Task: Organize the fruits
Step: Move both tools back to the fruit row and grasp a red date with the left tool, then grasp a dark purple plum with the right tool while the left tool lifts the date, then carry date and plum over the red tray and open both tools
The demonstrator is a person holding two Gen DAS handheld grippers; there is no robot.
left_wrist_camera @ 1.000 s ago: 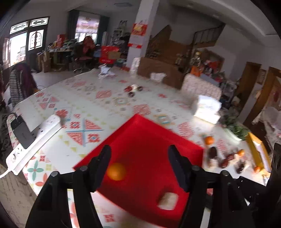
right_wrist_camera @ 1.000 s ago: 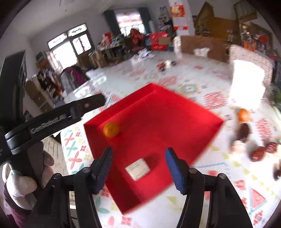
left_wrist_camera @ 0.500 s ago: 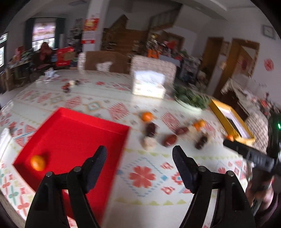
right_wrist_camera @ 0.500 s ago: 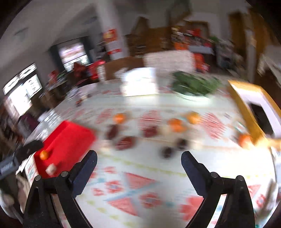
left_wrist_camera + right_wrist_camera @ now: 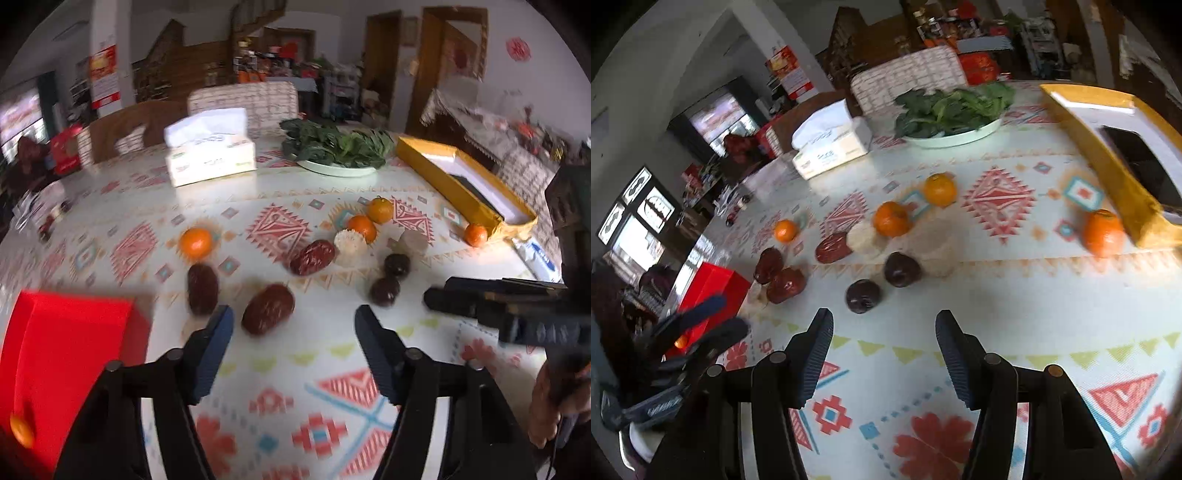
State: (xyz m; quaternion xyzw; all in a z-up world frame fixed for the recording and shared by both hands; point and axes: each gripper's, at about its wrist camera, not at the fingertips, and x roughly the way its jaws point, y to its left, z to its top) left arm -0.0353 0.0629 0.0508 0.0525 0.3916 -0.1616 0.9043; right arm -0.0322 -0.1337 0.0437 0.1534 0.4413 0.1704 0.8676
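Note:
Fruit lies scattered on the patterned tablecloth: several oranges [image 5: 195, 242] [image 5: 891, 218], three red dates [image 5: 267, 308] [image 5: 786, 284] and two dark plums [image 5: 385, 291] [image 5: 863, 295]. The red tray [image 5: 74, 332] [image 5: 713, 284] sits at the left with one orange [image 5: 22, 430] in it. My left gripper [image 5: 293, 321] hovers just short of the nearest red date, its jaws closing with nothing between them. My right gripper [image 5: 884, 323] hangs just short of the nearer plum, jaws also closing on nothing. Each gripper shows at the edge of the other's view.
A tissue box [image 5: 210, 155] and a plate of leafy greens [image 5: 336, 147] stand at the back. A yellow open box [image 5: 465, 184] lies at the right with an orange against it. Two pale round cakes [image 5: 350, 243] sit among the fruit. A person's hand [image 5: 546, 413] holds the right gripper.
Both grippers swung right, away from above the red tray to the scattered fruit, and came lower. Their jaws widened on the way and have narrowed again.

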